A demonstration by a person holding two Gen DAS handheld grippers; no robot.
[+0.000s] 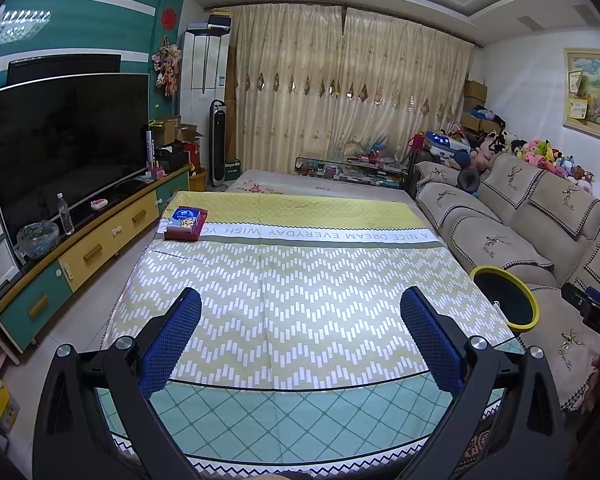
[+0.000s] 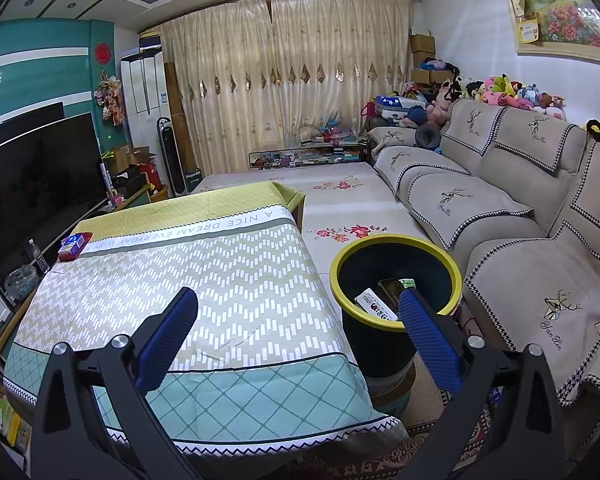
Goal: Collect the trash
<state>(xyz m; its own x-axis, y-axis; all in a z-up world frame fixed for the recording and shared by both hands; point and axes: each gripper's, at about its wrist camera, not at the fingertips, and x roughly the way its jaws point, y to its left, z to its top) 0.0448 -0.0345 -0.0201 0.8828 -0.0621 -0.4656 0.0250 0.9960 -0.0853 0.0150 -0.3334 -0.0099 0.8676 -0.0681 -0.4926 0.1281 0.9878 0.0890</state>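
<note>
The tabletop [image 2: 220, 280], draped in a zigzag-patterned cloth, fills the middle of both views and looks bare apart from a red-and-blue box [image 1: 186, 223] at its far left corner. The yellow-rimmed bin [image 2: 396, 248] stands just beside the tabletop's right edge, against the sofa [image 2: 500, 208], with a white packet [image 2: 374, 305] and a darker wrapper already inside. Collection seems nearly finished; a sensible move is to scan the cloth for stray litter before reaching. The left gripper [image 1: 300, 312] and right gripper [image 2: 298, 314] both gape wide, holding and touching nothing.
</note>
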